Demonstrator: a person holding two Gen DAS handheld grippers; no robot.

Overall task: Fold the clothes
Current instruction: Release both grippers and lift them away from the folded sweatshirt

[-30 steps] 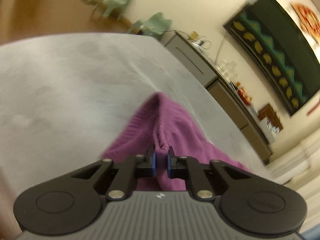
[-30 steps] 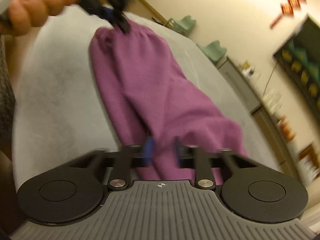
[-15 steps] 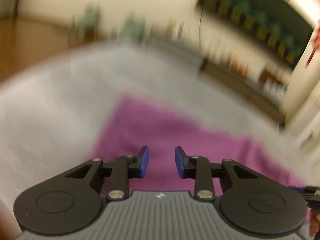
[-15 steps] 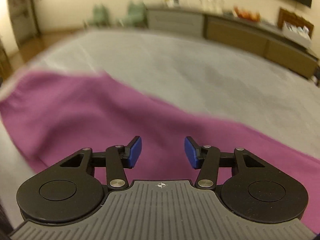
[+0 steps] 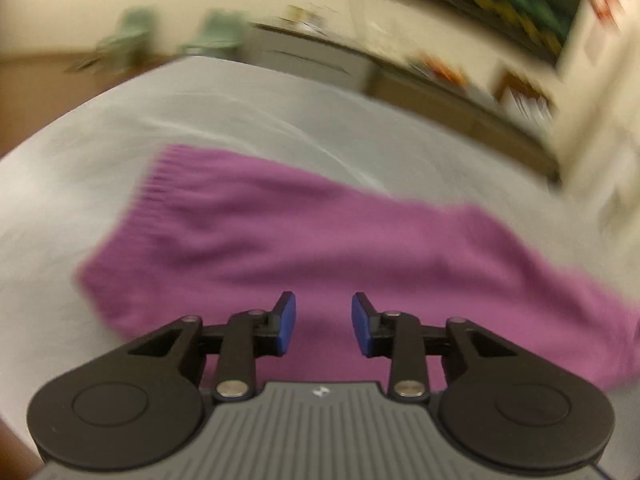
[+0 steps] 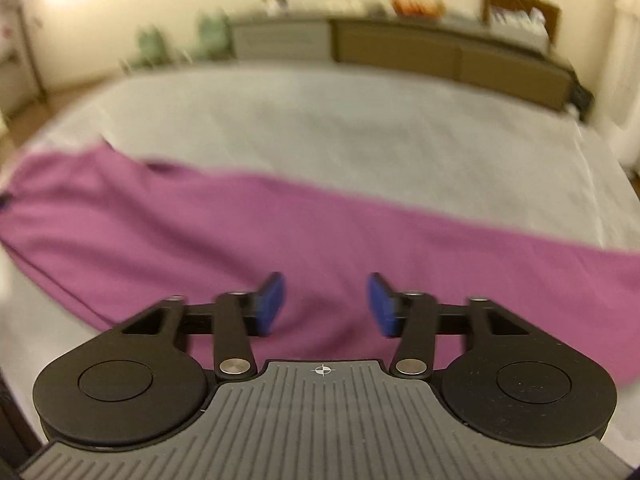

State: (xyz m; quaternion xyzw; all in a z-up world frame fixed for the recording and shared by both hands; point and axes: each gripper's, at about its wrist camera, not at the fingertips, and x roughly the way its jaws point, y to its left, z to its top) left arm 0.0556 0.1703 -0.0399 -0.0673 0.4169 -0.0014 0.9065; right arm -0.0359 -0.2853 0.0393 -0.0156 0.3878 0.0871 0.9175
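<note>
Purple garment (image 5: 320, 240) lies stretched long across the grey table (image 5: 240, 112), ribbed end toward nine o'clock. Left claw (image 5: 323, 322) and right claw (image 6: 325, 304) are opening, nothing between them. Blurred view; apparently laid flat, folds remaining.

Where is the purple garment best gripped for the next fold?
Probably at the ribbed end of the purple garment, coming from above: it lies flat on the grey sheet, and that edge is straight and free to pinch.
</note>
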